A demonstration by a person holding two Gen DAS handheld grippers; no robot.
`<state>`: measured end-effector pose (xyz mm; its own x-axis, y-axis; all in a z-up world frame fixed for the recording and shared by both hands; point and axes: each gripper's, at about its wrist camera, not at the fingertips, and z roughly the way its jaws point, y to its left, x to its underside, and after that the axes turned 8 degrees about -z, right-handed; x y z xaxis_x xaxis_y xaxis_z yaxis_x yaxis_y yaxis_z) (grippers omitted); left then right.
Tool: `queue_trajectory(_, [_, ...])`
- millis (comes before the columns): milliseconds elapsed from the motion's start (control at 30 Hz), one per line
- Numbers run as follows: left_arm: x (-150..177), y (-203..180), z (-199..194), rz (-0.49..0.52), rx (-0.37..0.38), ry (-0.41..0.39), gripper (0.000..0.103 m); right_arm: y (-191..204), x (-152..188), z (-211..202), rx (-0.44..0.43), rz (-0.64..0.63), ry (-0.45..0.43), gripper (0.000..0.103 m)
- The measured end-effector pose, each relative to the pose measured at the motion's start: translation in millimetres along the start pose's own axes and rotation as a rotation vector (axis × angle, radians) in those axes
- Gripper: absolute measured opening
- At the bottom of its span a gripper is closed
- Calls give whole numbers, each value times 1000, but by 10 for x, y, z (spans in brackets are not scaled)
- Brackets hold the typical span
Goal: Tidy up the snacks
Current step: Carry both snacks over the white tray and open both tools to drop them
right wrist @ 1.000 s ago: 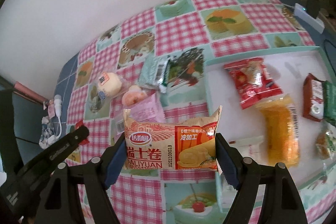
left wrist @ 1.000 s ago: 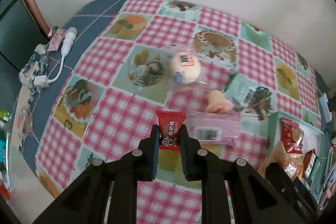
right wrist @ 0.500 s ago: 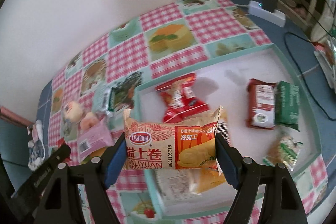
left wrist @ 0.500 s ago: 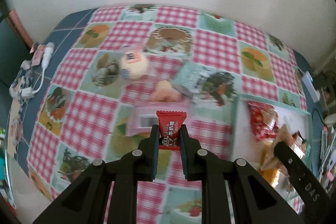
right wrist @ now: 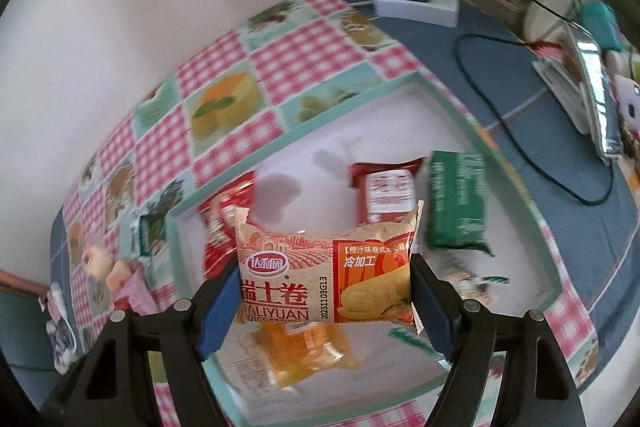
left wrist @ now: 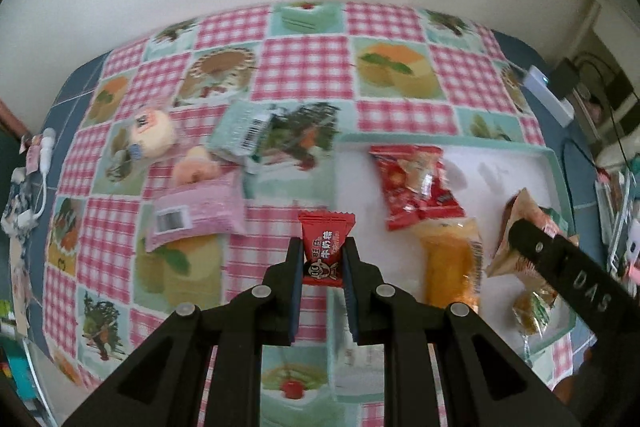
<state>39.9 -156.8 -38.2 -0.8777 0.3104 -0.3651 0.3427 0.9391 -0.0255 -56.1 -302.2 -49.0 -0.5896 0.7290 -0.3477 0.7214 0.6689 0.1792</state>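
Observation:
My left gripper [left wrist: 322,259] is shut on a small red candy packet [left wrist: 325,247] and holds it above the left rim of the white tray [left wrist: 500,147]. My right gripper [right wrist: 326,287] is shut on a tan and orange Swiss roll packet [right wrist: 326,279] and holds it over the tray [right wrist: 400,123]. It also shows at the right of the left wrist view [left wrist: 532,247]. In the tray lie a red packet [left wrist: 416,183], an orange packet [left wrist: 452,263], a dark red packet [right wrist: 386,191] and a green packet [right wrist: 456,203].
On the checked tablecloth left of the tray lie a pink packet [left wrist: 196,211], a mint packet [left wrist: 240,131], a round bun [left wrist: 152,135] and a peach sweet [left wrist: 196,167]. A white power strip [right wrist: 416,5] with cables sits beyond the tray. Earphones [left wrist: 40,163] lie at the table's left edge.
Both grippers moved right with their packets. The right one now hangs over the tray, and the left one has come from the tablecloth's middle to the tray's left rim.

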Motion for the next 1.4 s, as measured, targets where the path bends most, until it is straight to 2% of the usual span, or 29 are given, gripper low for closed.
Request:
queue_trajectory(333, [35, -308, 104, 52, 18, 23, 19, -464, -101, -47, 27, 112, -26, 81])
queue_trajectory(533, [-21, -294, 302, 40, 6, 61, 20, -413, -222, 8, 12, 90, -66, 81])
queue_trajectory(900, [-97, -251, 580, 33, 5, 93, 20, -240, -411, 240, 30, 31, -74, 81])
queue_trajectory(967, [-109, -246, 592, 28, 14, 90, 31, -208, -435, 266, 33, 19, -77, 81])
queue_trajectory(1000, [-115, -245, 593, 29, 16, 89, 39, -191, -450, 282, 34, 13, -76, 81])
queue_trajectory(1067, [-127, -250, 588, 27, 39, 88, 44, -161, -463, 310, 36, 4, -73, 81])
queue_trajectory(1133, [-134, -255, 581, 35, 18, 77, 54, -120, -471, 345, 37, -9, -68, 81])
queue_trajectory(1267, [-167, -176, 568, 6, 24, 77, 63, -30, -459, 420, 34, -45, -50, 81])
queue_trajectory(1333, [-188, -119, 539, -11, 19, 67, 71, -3, -445, 447, 27, -61, -40, 83])
queue_trajectory(1400, [-212, -74, 516, -22, 16, 59, 72, 22, -436, 473, 29, -73, -34, 83])
